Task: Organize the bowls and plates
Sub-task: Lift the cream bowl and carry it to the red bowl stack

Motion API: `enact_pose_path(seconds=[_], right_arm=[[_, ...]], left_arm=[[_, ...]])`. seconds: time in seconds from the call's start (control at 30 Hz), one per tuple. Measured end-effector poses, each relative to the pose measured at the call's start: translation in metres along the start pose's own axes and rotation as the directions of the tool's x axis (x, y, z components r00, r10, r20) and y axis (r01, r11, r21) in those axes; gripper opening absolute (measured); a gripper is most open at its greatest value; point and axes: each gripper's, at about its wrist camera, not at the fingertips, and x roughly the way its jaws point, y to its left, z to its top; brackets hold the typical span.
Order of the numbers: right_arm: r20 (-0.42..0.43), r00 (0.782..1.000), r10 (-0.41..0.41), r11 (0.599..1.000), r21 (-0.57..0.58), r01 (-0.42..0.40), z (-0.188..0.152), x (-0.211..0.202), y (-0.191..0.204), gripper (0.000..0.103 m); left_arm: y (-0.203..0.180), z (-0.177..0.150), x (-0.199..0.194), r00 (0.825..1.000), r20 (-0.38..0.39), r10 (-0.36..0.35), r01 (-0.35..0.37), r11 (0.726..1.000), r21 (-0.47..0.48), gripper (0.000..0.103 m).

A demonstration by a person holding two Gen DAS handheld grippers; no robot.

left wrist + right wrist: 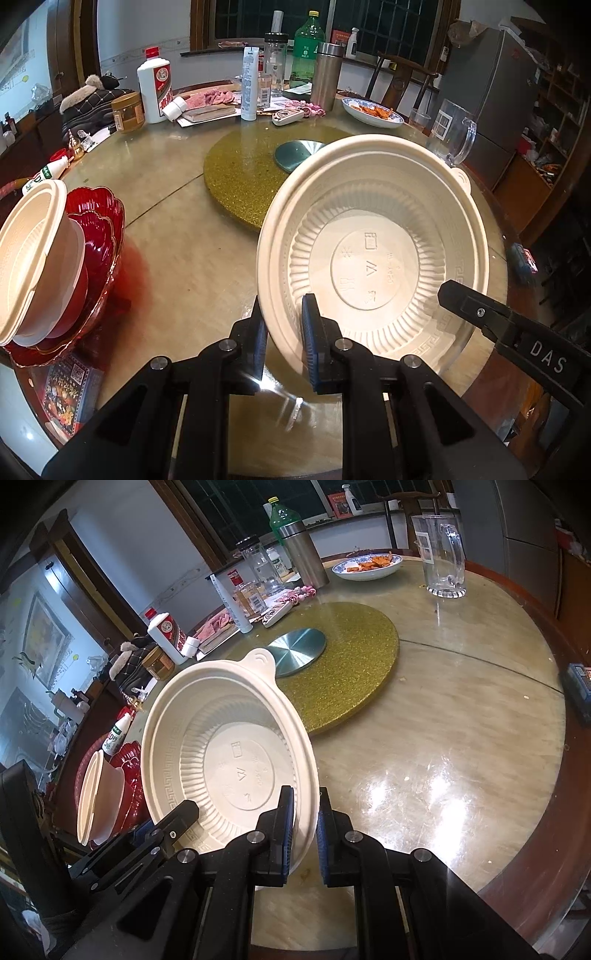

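Two hand-held grippers are sharing one cream plastic bowl [373, 254] above the tabletop [192, 258]: the left hand-held gripper [284, 332] is pinching the rim at the lower centre of its view, jaws narrowed on the plastic, while the right hand-held gripper [306, 834] is clamping the opposite edge the same way. The bowl is hanging tilted, its hollow facing both cameras. Nesting it into the cream bowl [33, 258] standing in the red glass dish [103, 236] at lower left probably calls for levelling the rim first, and for both hands travelling together so the thin plastic is not twisting. Only the right view is showing the glass mug [441, 554] whole at upper right.
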Motion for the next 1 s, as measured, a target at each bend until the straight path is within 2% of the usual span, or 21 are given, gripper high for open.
enact_pose_path(seconds=[1.0], right_arm=[[0.019,1.000,0.006,1.000,-0.029,-0.005,-0.013,-0.010,0.013,0.011]], left_arm=[[0.014,-0.013,-0.024,0.999,0.029,-0.016,0.016,1.000,-0.006,0.015]])
